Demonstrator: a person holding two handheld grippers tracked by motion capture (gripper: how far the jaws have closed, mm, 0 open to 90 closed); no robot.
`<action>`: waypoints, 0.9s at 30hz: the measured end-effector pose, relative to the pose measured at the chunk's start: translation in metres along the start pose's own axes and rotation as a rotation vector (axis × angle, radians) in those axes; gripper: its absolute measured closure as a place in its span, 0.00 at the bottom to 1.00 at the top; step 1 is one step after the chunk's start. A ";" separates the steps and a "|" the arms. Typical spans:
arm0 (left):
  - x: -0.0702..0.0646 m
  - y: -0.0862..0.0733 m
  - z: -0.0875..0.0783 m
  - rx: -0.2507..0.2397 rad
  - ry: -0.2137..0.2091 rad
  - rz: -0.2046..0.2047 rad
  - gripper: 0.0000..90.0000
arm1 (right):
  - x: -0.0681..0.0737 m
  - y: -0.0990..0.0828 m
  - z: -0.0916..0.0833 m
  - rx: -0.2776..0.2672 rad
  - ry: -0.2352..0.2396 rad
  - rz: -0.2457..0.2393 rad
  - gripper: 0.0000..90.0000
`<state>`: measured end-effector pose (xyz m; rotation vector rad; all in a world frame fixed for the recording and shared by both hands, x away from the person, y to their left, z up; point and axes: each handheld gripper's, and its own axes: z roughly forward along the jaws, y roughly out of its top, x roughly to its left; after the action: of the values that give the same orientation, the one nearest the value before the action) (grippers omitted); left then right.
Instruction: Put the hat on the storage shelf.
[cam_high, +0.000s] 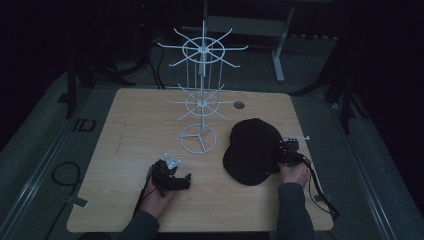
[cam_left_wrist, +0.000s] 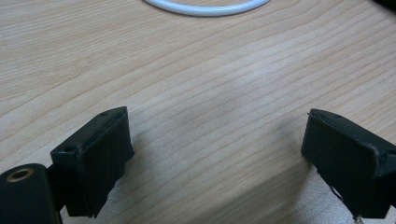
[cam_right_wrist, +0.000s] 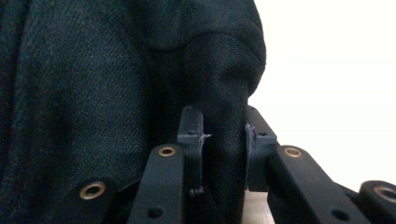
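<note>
On the table (cam_high: 130, 120), seen from above, a black cap (cam_high: 252, 150) lies beside the white rack (cam_high: 200, 95), probably meant for its hooks. The left gripper (cam_left_wrist: 217, 158) rests spread and empty. The right gripper (cam_right_wrist: 223, 140) pinches a cap fold, likely to lift.

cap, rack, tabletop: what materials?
Black cap: woven cloth, matte; twill weave shows where the right gripper pinches a fold. White tiered hook rack: thin wire, probably painted metal, slight sheen. Light tabletop: wood grain, likely smooth laminate.
</note>
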<state>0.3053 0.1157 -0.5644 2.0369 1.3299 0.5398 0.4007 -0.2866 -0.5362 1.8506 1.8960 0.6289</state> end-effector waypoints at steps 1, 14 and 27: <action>0.000 0.000 0.000 0.000 0.000 0.000 0.10 | 0.000 0.001 0.001 -0.002 0.002 0.001 0.83; 0.000 0.000 0.000 0.000 -0.003 0.003 0.10 | -0.015 0.011 0.001 -0.037 0.168 0.218 0.90; -0.001 0.000 0.000 -0.003 -0.004 0.001 0.10 | -0.017 0.030 -0.029 -0.147 0.232 0.222 0.90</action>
<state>0.3053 0.1149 -0.5645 2.0353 1.3257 0.5374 0.4086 -0.3043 -0.4954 1.9775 1.7376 1.0692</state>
